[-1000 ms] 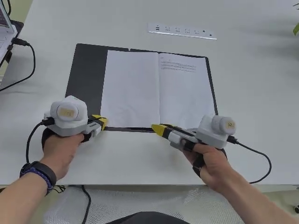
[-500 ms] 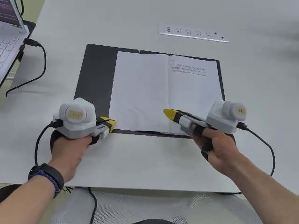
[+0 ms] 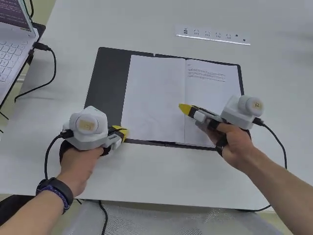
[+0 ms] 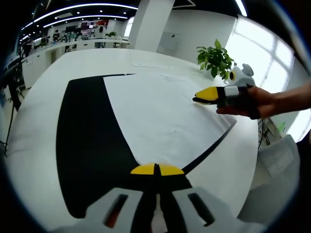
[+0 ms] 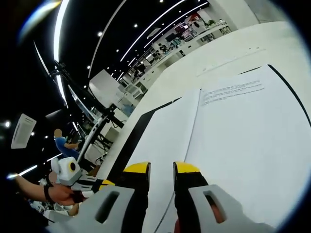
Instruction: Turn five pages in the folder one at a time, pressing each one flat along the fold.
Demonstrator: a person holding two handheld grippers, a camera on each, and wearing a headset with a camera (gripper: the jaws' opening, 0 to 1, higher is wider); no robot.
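The folder lies open on the white table, its black inner cover [image 3: 108, 83] to the left of a blank white page [image 3: 154, 98] and a page with a few printed lines [image 3: 215, 93]. My right gripper [image 3: 185, 108] hovers low over the pages near the fold [image 3: 185, 98], jaws a narrow gap apart and empty. In the right gripper view its tips [image 5: 162, 168] point along the fold [image 5: 192, 121]. My left gripper [image 3: 120, 132] rests shut at the folder's front edge, over the black cover [image 4: 82, 141]. The left gripper view shows the right gripper [image 4: 206, 94] above the white page [image 4: 155, 111].
A laptop [image 3: 12, 34] stands at the far left with a black cable [image 3: 43, 73] curling toward the folder. A white power strip [image 3: 212, 35] lies beyond the folder. The table's front edge [image 3: 161, 198] is close behind both hands. A potted plant [image 4: 214, 58] stands past the table.
My right gripper has moved from the folder's front edge forward onto the pages, near the fold. The left gripper has stayed at the front edge. The head camera has shifted.
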